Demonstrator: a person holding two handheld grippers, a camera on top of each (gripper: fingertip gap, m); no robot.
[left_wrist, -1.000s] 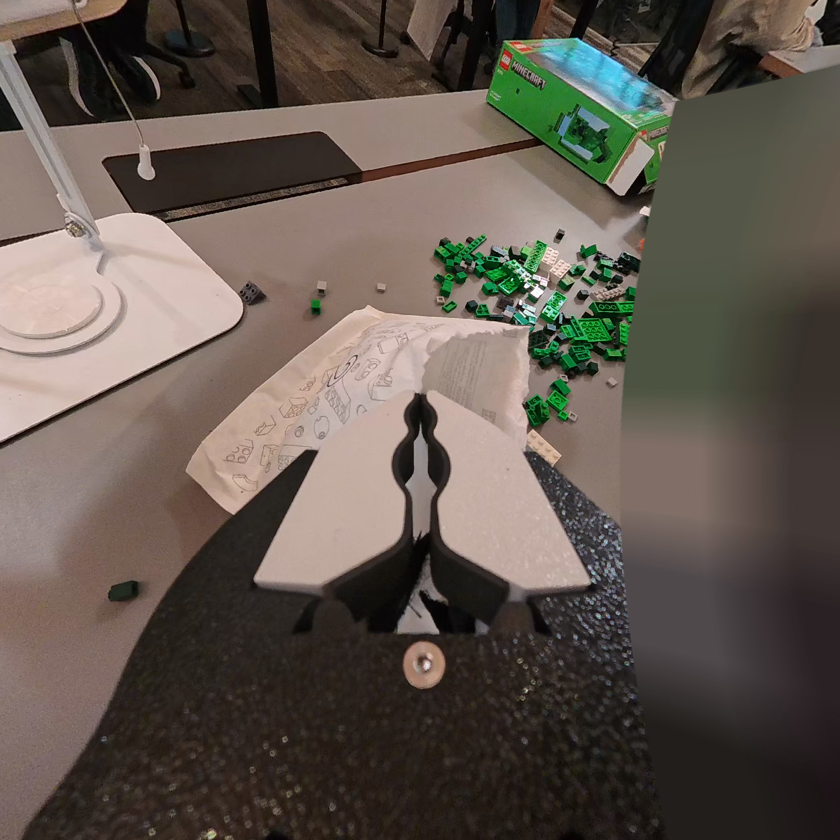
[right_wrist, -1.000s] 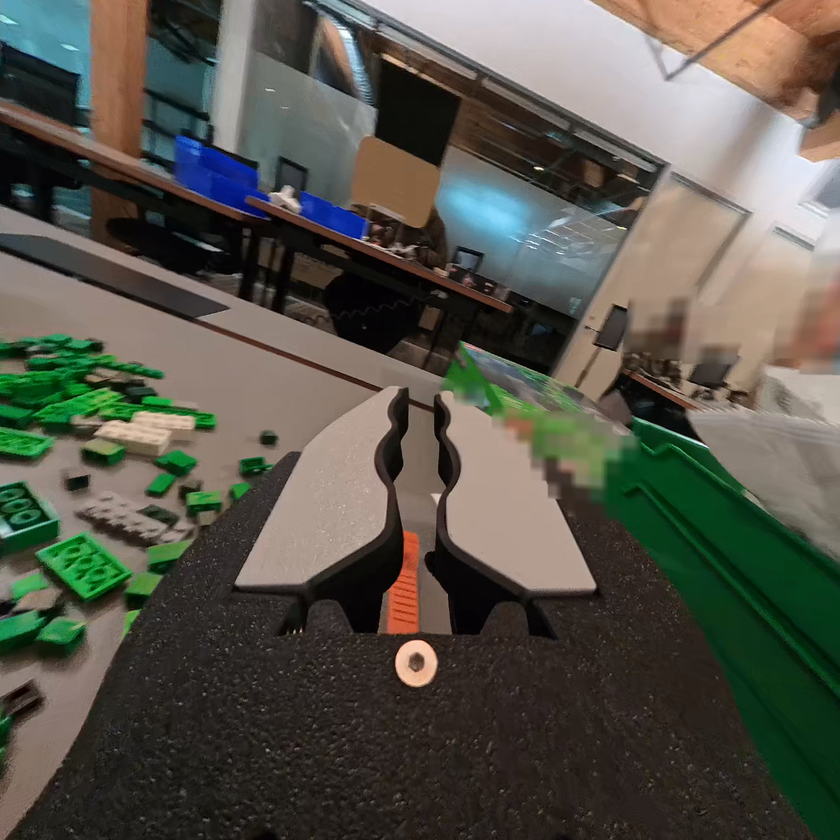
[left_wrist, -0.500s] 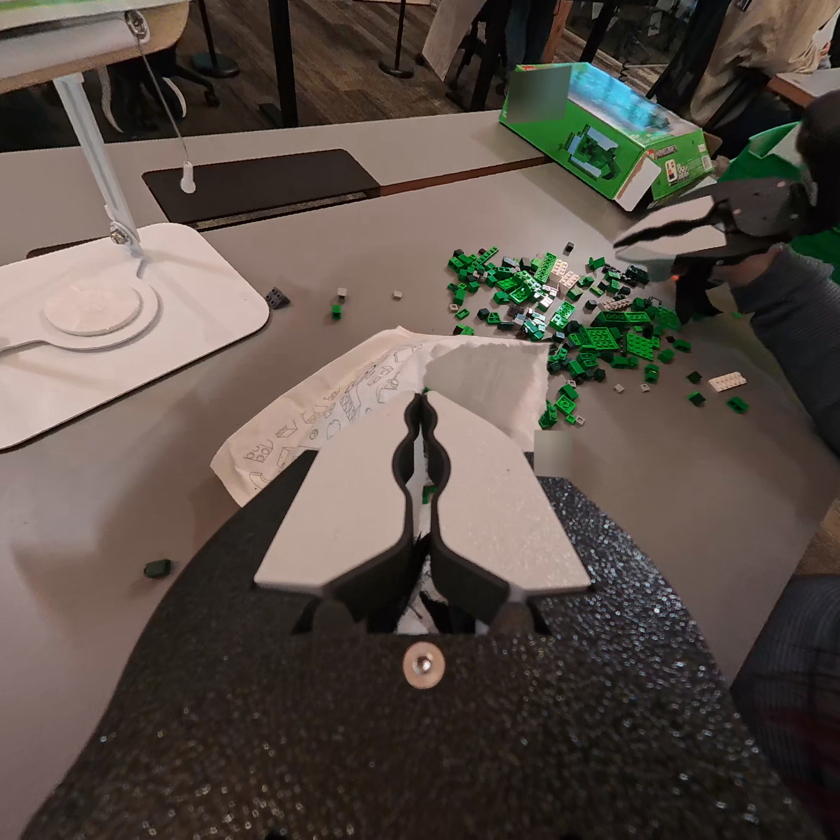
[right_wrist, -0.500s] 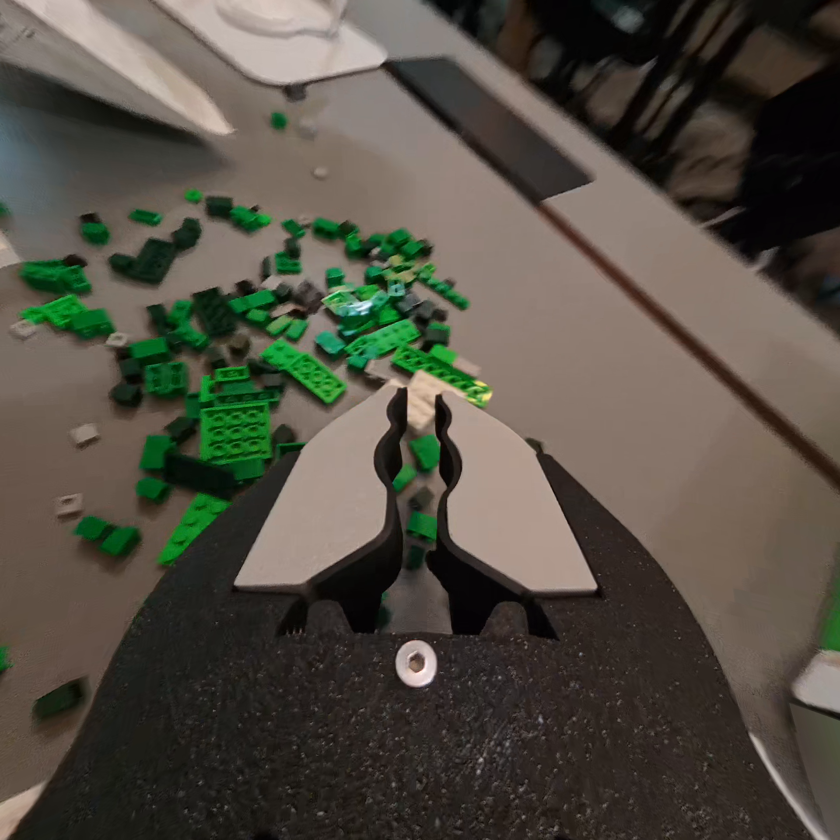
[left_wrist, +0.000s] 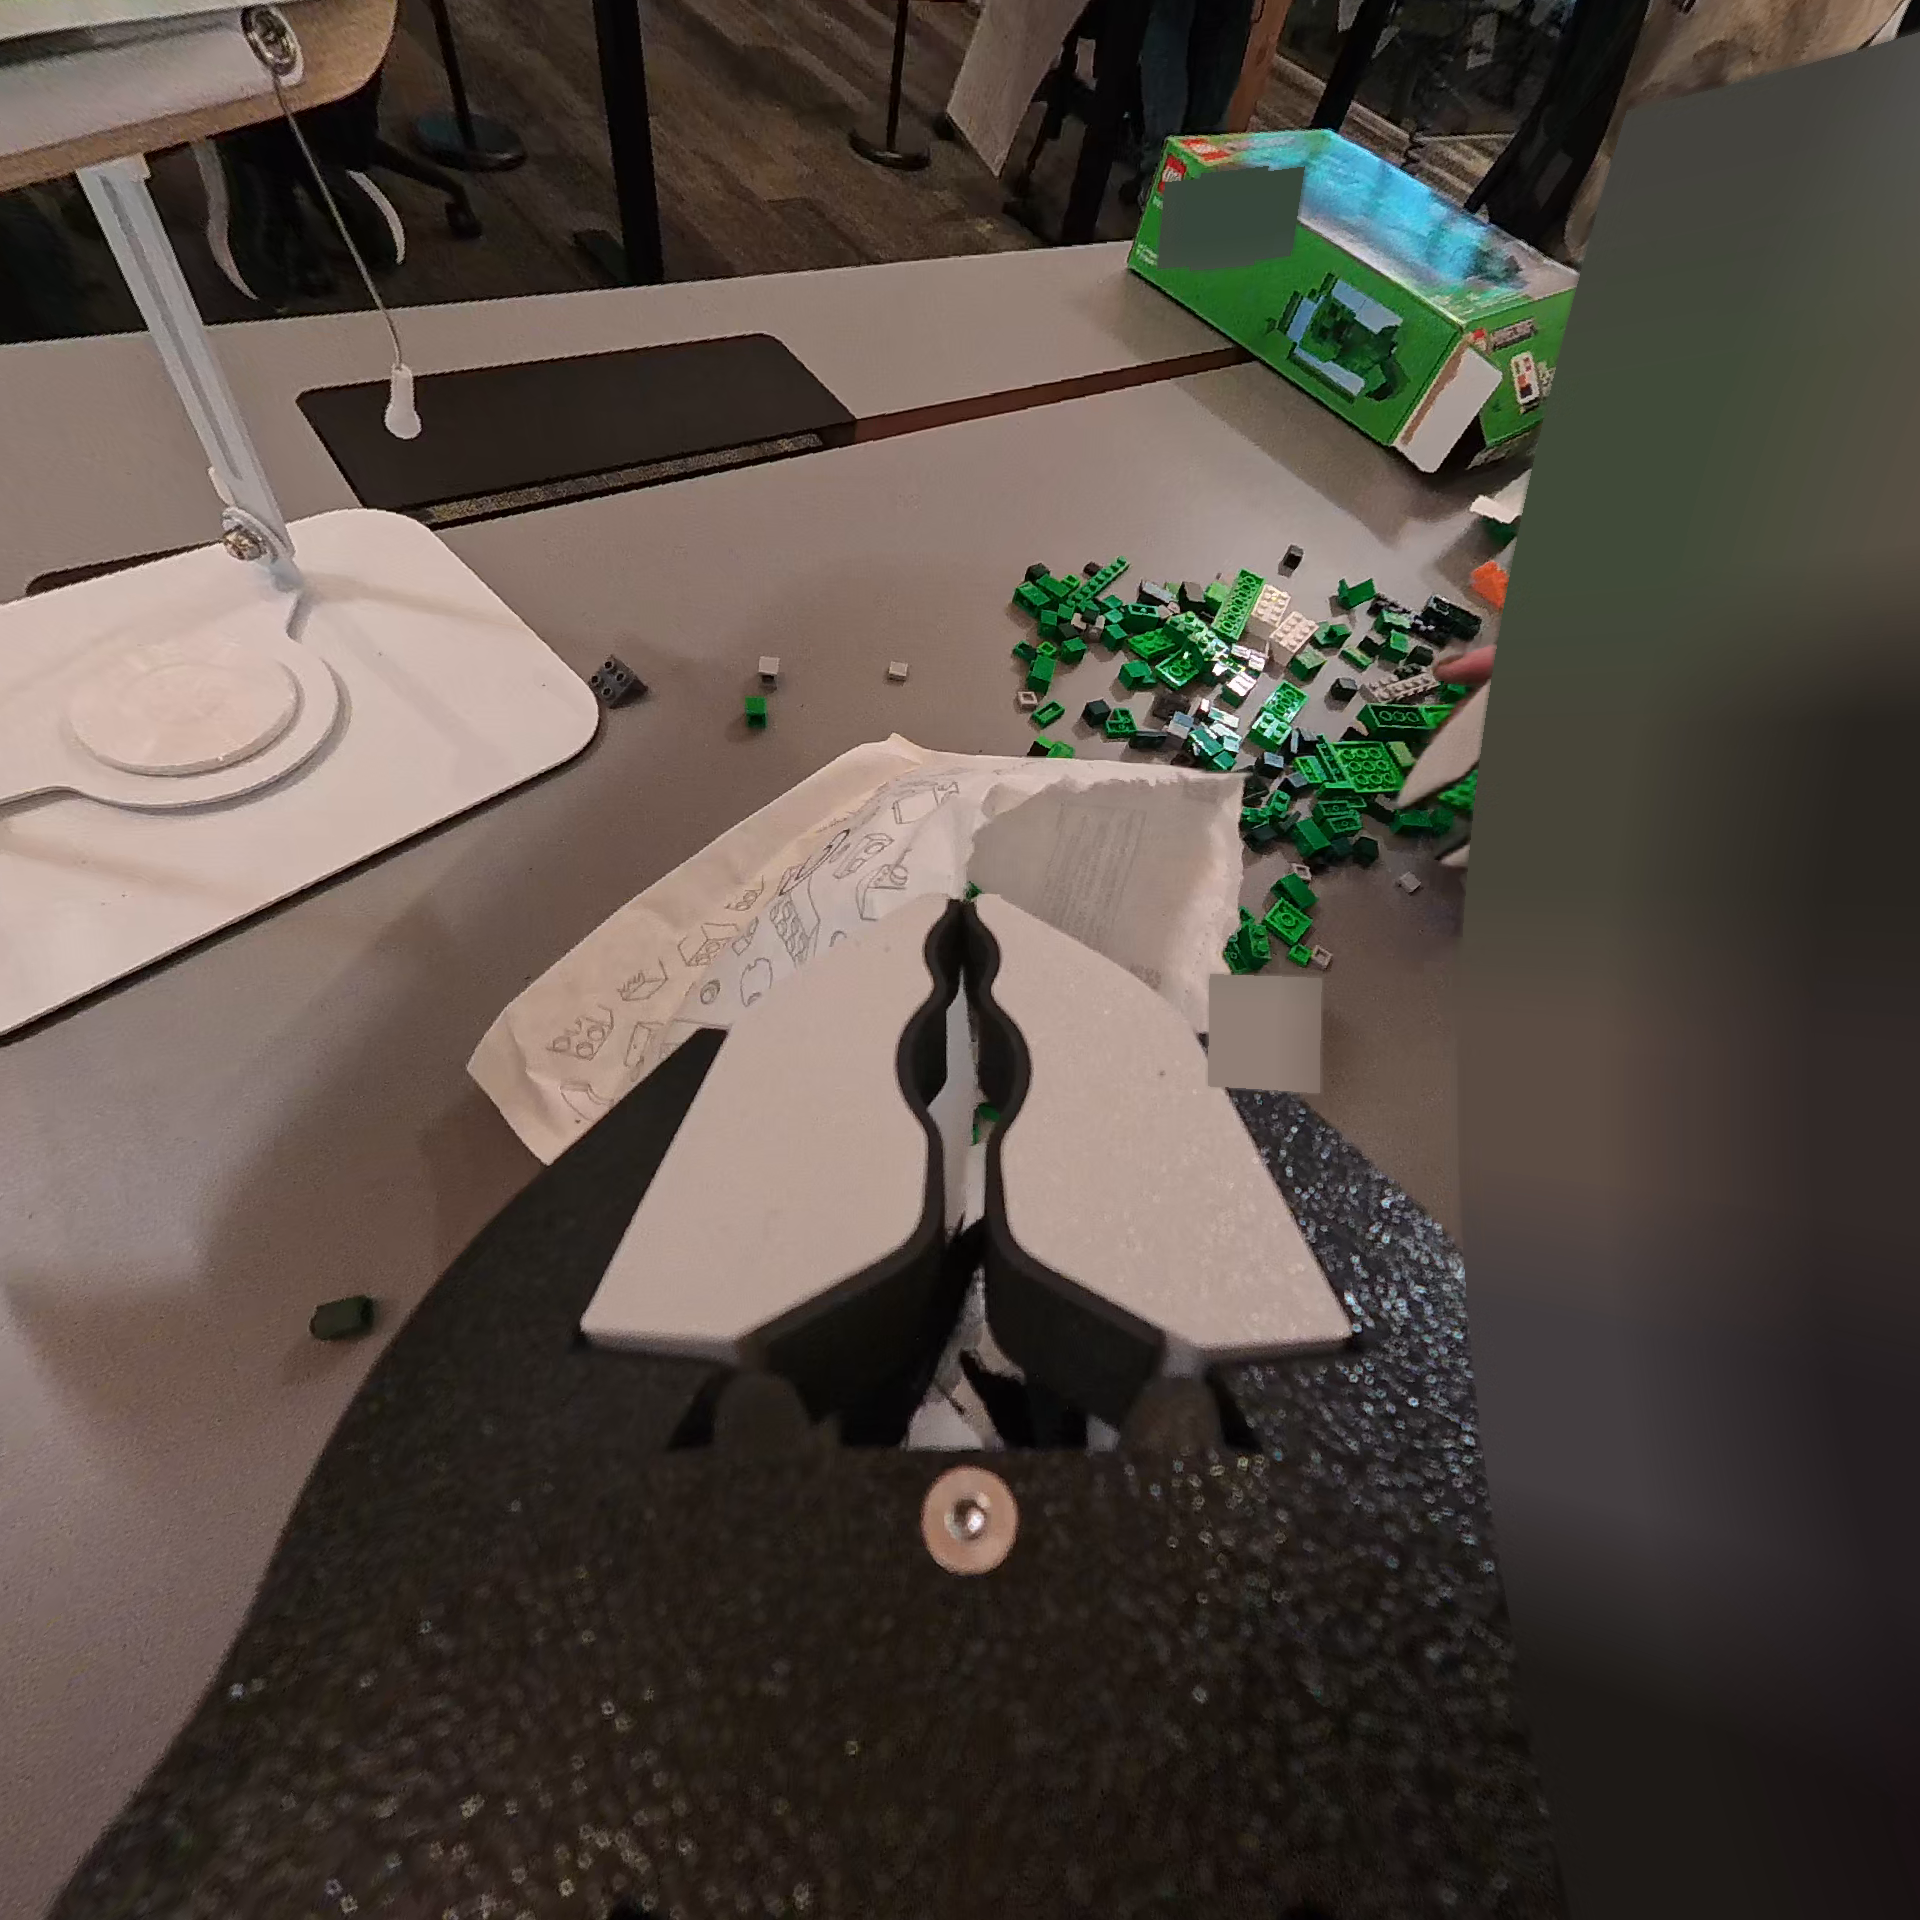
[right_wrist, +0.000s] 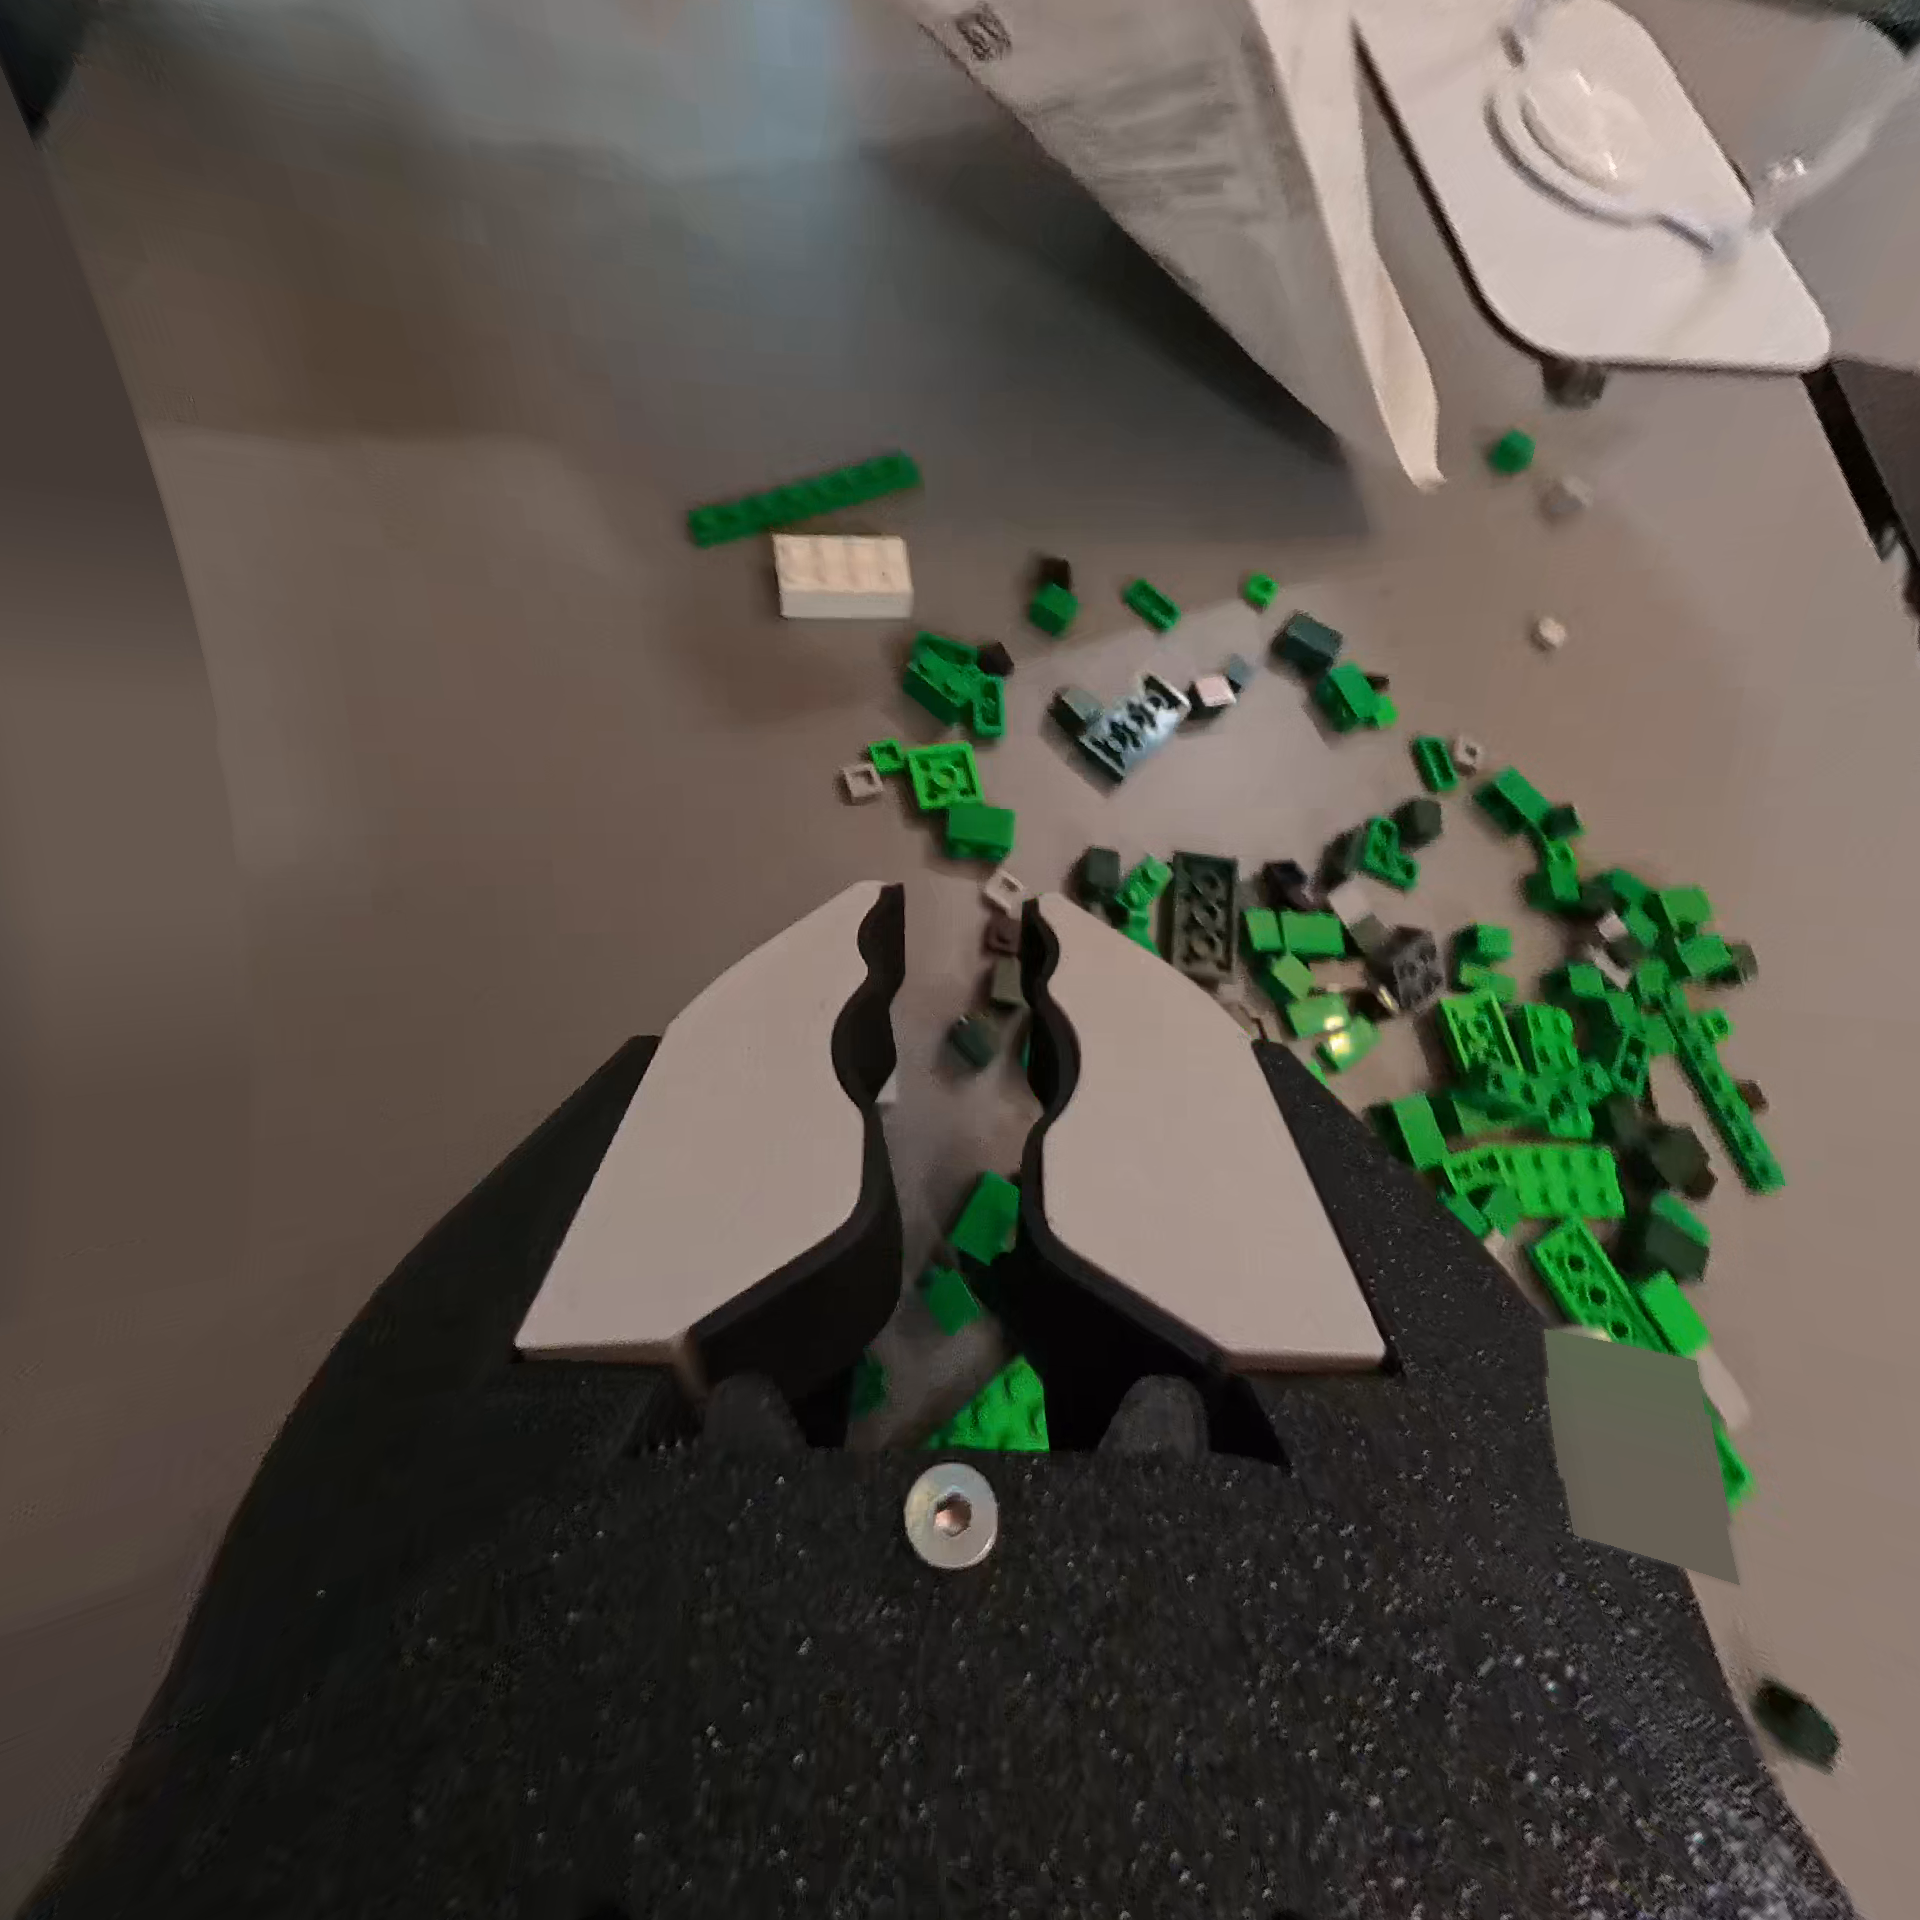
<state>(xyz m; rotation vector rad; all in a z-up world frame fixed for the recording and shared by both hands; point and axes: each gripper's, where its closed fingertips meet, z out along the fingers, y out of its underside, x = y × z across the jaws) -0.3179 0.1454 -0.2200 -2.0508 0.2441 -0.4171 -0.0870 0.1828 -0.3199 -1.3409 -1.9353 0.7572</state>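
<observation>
The left gripper (left_wrist: 961, 914) has its two grey fingers (left_wrist: 790, 1122) pressed together on a torn white paper bag printed with line drawings of bricks (left_wrist: 831, 883), holding it above the grey tabletop (left_wrist: 779, 540). A few green pieces show inside the bag, between the fingers. Beyond the bag lies a scattered pile of small green, dark and white plastic building bricks (left_wrist: 1226, 675). A green cardboard toy box (left_wrist: 1351, 301) lies farther back, and a white lamp base (left_wrist: 260, 675) sits to the left.

The right gripper (right_wrist: 961, 904) hovers over the near edge of the brick pile (right_wrist: 1507, 1039), its fingers (right_wrist: 748, 1122) slightly apart and holding nothing. A white rectangular brick (right_wrist: 842, 577) and a long green strip brick (right_wrist: 805, 499) lie apart from the pile, ahead of the gripper.
</observation>
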